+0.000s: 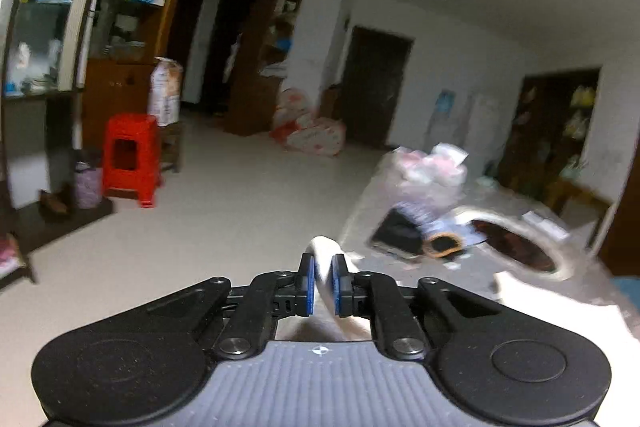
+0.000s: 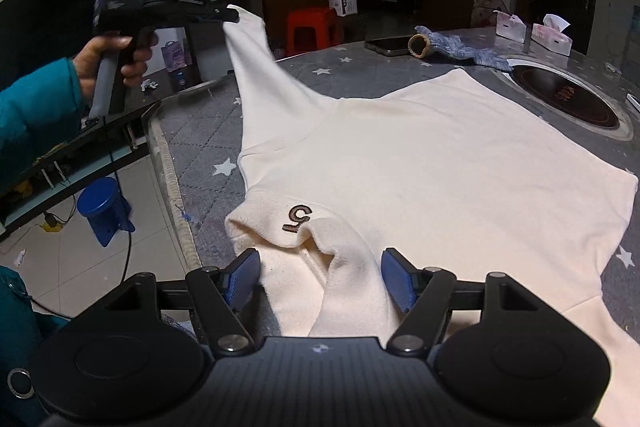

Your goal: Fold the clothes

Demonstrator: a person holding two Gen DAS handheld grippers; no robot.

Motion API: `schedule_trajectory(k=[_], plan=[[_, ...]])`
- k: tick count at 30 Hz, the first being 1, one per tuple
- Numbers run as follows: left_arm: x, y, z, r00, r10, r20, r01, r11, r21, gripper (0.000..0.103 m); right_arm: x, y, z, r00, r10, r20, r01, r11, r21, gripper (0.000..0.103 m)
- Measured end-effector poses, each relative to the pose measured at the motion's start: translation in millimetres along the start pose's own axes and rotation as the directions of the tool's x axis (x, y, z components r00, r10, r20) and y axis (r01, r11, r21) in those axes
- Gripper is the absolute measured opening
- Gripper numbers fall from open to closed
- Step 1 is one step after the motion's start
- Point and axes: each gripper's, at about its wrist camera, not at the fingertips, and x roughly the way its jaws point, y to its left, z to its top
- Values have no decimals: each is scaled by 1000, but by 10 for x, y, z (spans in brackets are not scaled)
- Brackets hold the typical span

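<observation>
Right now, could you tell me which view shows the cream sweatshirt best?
The right wrist view: the cream sweatshirt lies spread across the table, one corner lifted. The left wrist view shows only a pinched fold in the left gripper.

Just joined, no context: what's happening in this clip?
A person is folding a cream sweatshirt spread on a grey star-print table. The left tongs are shut on a sleeve end and hold it lifted above the table's edge, the sleeve hanging taut from the body. The right tongs are open, hovering over the collar near the embroidered "5", not gripping. A phone and blue cloth lie at the far side.
</observation>
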Motion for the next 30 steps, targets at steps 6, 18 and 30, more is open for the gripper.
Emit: schedule_trajectory(k=[6,18,30], plan=[[138,38,-111,990,114,-85,-112,993,25,33,-9,34,11,1000,-1,5,1,1000,-2,71],[-1,-904,-427,941,-258,-220,301,934,191,31,24,13,116,999,21,34,-22,999,28,71],[61,-782,-599,970,-39,-238,107,954,280,23,-116,23,22,997,35,74,-38,998,50,71]])
